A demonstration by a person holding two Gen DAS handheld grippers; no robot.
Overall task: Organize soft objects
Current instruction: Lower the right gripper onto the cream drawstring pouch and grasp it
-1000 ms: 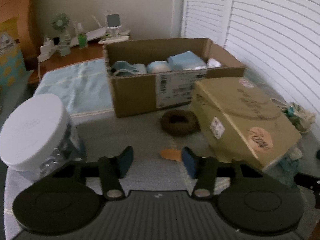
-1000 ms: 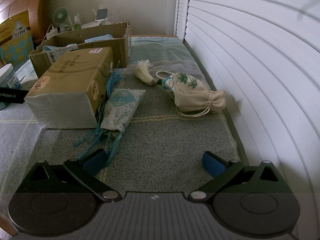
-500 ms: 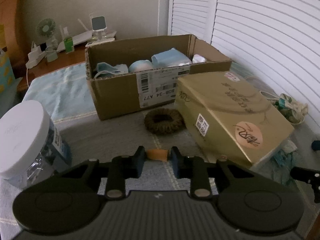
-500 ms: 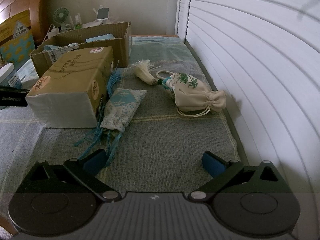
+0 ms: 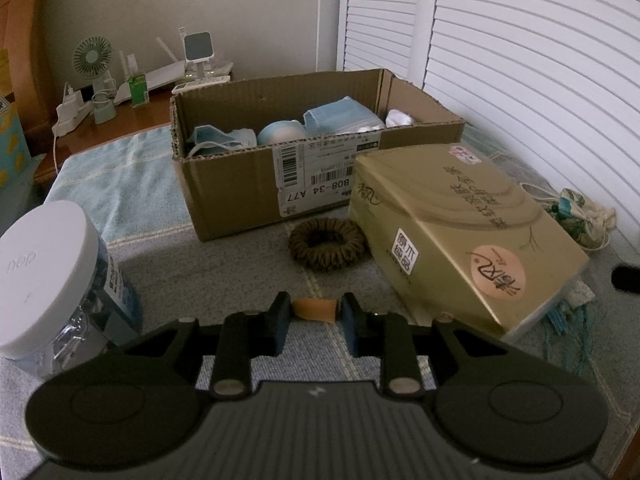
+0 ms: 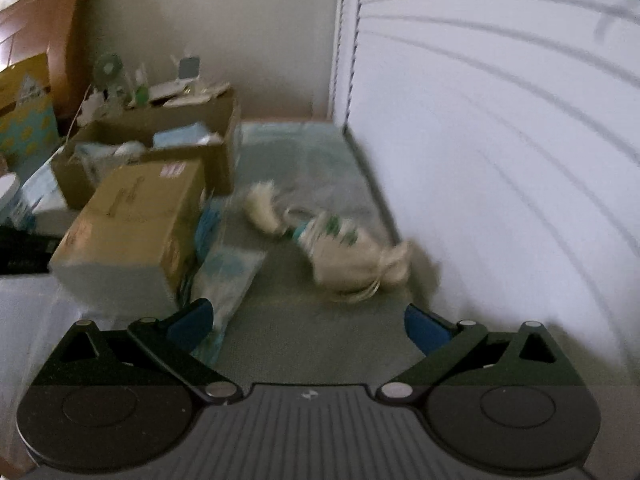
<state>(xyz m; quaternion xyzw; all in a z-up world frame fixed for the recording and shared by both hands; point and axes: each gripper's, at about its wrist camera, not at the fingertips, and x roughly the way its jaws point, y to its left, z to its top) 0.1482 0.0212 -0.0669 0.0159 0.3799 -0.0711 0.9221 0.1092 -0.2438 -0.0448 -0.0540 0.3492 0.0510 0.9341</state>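
**Two grippers over the bedspread, one small orange pad pinched**

Two grippers are in our views. Our left gripper has its blue pads pressed onto a small orange pad, a flat oval piece of soft material. Its long axis runs crosswise between the two pads, level with the bedspread, one end at each finger. Whether it is clear of the cloth or still rests on it we cannot tell.

We take the open cardboard box as our landmark. The orange pad sits in front of the box, nearer to us, with a brown scrunchie lying flat between the two, close to the box's front wall. Inside the box we see blue face masks and other pale soft things. A gold tissue pack lies to the right of the box's front, touching the scrunchie's right edge. A jar with a white lid stands to the left of the box, nearer to us.

Our right gripper has its fingers wide apart with nothing between them. Its view is blurred. A cream drawstring pouch with green print lies to the right of the box, near the louvred doors, and a light blue sachet lies beside the tissue pack, close to the left finger.
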